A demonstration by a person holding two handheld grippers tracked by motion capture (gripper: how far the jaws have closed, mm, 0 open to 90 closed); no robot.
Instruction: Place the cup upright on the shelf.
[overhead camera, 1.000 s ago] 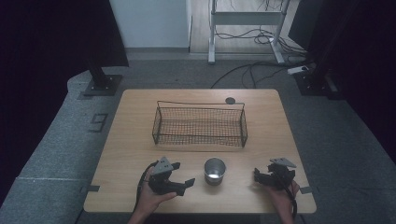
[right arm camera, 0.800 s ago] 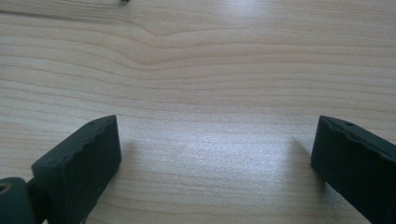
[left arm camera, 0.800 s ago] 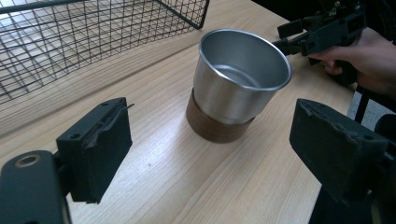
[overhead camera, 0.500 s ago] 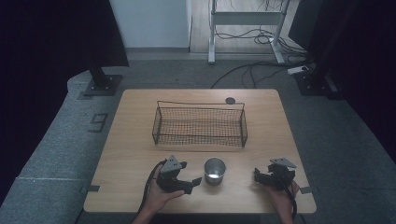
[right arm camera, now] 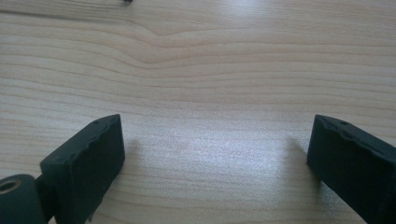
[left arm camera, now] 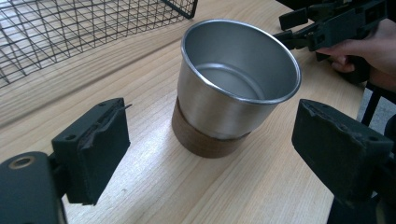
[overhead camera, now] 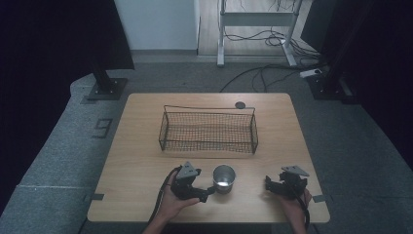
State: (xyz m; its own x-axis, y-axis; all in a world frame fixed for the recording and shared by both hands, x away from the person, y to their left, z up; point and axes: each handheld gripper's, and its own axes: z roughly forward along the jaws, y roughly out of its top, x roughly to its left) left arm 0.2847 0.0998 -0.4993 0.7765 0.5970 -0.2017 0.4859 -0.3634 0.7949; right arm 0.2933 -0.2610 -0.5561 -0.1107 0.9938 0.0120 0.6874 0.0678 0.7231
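Steel cup on its brown base stands ahead of our left tool, not yet between the spread jaws, which have just been opening. We are at the approach step; next we push forward until the pads flank the wall, then close. Our right tool rests spread over the table, wire basket beyond.

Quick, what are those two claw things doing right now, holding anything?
Left gripper: open, jaws just widened, lined up either side of the metal cup without touching it.
Right gripper: open, holding nothing, over bare table.
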